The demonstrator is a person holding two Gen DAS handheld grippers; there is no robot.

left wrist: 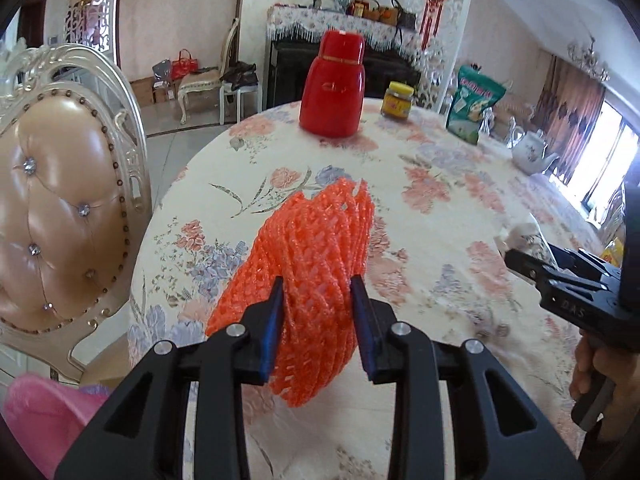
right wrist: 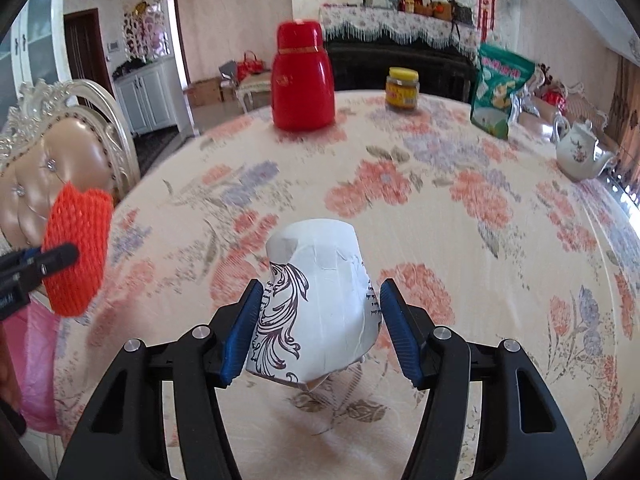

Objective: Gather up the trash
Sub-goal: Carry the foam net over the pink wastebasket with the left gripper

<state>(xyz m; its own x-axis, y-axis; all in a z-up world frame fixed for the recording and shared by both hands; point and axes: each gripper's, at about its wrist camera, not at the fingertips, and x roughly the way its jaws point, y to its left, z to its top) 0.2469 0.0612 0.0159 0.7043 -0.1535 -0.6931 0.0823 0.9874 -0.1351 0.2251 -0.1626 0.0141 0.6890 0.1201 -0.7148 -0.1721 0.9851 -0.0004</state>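
My left gripper point(left wrist: 318, 286) is shut on an orange foam net sleeve point(left wrist: 308, 264) and holds it above the near left part of the floral table point(left wrist: 440, 184). The net also shows in the right wrist view point(right wrist: 76, 254), at the far left over the table's edge. My right gripper point(right wrist: 318, 290) is shut on a crumpled white paper cup point(right wrist: 320, 300) with dark scroll print, held above the table. The right gripper also shows in the left wrist view point(left wrist: 520, 264), at the right edge.
A red thermos point(left wrist: 332, 88), a yellow-lidded jar point(left wrist: 397, 101), a green snack bag point(left wrist: 472, 106) and a white teapot point(left wrist: 534, 150) stand on the far side of the table. An upholstered chair point(left wrist: 60, 208) stands at the left. Pink plastic point(left wrist: 44, 412) lies below the table's left edge.
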